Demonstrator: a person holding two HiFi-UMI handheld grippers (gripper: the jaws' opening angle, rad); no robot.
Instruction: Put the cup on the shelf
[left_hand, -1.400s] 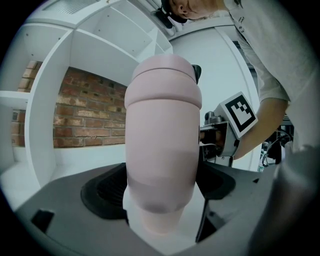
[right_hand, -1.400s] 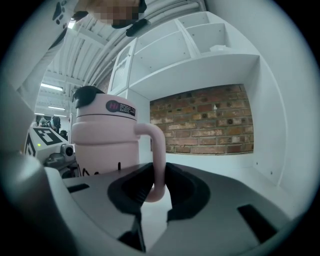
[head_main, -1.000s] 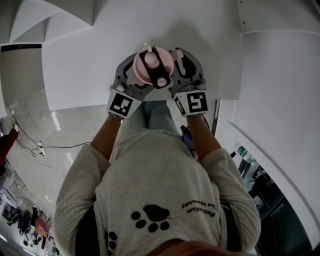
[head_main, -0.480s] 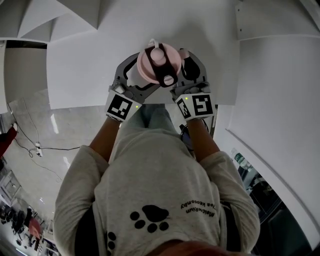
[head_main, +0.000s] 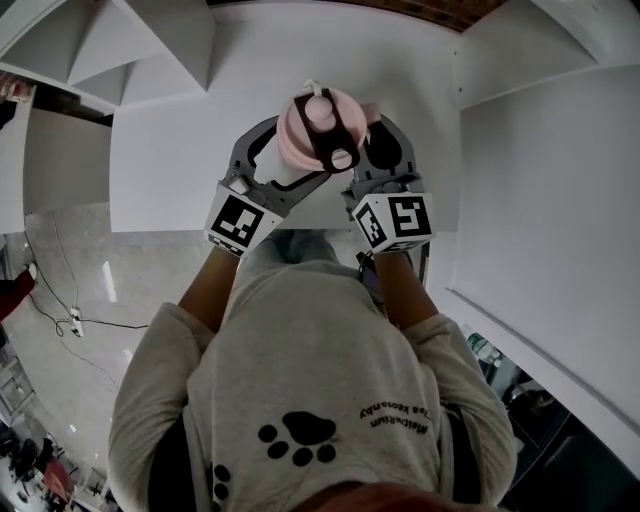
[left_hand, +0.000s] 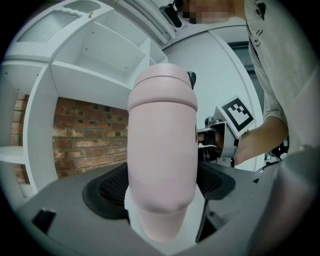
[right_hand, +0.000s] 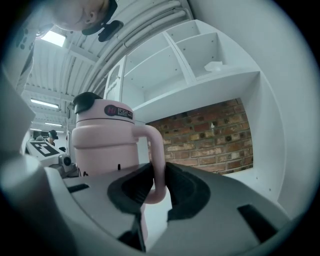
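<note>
A pink cup (head_main: 320, 128) with a dark lid and a side handle is held upright in the air between both grippers, in front of the white shelf unit (head_main: 250, 60). My left gripper (head_main: 285, 165) is shut on the cup's body (left_hand: 162, 150), its black pads (left_hand: 107, 187) pressing either side. My right gripper (head_main: 365, 150) is shut on the cup's handle (right_hand: 157, 167), which sits pinched between its dark pads. The lid (right_hand: 92, 102) shows at the upper left in the right gripper view.
The shelf unit has several open compartments (right_hand: 195, 60) above a wide bay with a red brick back wall (right_hand: 210, 137). A white side panel (head_main: 545, 180) stands to the right. A small white object (right_hand: 214, 65) lies on an upper shelf.
Both grippers have risen with the cup held between them, and the cup now sits higher against the shelf unit. The grips look unchanged.
</note>
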